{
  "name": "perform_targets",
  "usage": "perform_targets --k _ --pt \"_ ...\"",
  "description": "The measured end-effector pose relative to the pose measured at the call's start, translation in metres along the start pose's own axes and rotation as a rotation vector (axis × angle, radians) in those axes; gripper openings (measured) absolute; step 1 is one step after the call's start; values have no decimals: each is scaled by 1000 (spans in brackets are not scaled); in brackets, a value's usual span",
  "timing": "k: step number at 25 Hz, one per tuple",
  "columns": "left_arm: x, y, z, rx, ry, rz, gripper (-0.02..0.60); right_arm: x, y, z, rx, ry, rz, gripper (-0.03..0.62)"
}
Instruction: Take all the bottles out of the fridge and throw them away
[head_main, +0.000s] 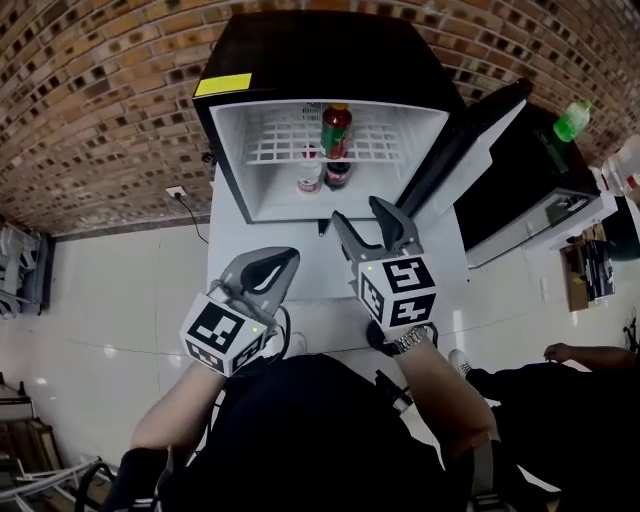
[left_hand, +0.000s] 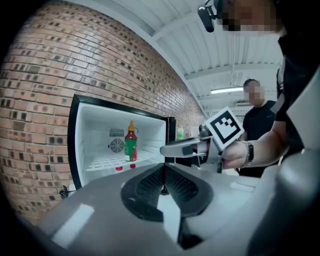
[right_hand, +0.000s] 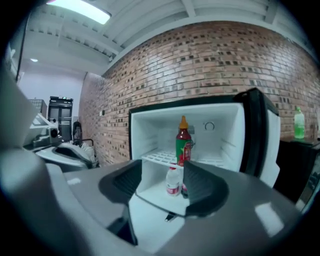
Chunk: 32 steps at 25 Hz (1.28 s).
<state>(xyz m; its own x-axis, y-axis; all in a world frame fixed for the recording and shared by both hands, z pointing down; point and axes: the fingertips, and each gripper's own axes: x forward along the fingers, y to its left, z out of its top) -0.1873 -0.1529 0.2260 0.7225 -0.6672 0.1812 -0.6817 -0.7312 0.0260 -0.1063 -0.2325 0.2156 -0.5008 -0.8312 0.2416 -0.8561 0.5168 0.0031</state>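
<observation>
Bottles stand upright inside the open fridge, and neither hand has reached them.

A tall red bottle with a green label and an orange cap stands on the white wire shelf. Below it, on the fridge's bottom, a small clear bottle stands just beside a dark bottle. The door is swung open to the right, and the fridge sits on a pale floor against a brick wall. The right tongs point at the opening with their jaws wide apart and nothing between them. The left tongs sit further back, with their jaws pressed together and empty. A green bottle stands on a black unit to the right, outside the fridge.
</observation>
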Motion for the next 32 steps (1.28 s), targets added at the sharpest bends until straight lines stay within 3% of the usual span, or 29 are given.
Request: perform_targets --k 8,15,21,23,32 --pt "25 63 2 -3 14 -11 3 110 -50 12 -3 31 -99 313" --pt "33 92 -10 -32 41 -2 3 165 -74 12 -16 64 -129 334" --pt "32 104 -14 -41 56 4 3 185 -80 7 -21 82 -128 331" --pt "31 107 -15 -42 56 10 3 186 -80 9 -25 73 -133 285" --pt "30 106 -15 -36 58 -10 3 173 -76 12 -9 57 -136 276"
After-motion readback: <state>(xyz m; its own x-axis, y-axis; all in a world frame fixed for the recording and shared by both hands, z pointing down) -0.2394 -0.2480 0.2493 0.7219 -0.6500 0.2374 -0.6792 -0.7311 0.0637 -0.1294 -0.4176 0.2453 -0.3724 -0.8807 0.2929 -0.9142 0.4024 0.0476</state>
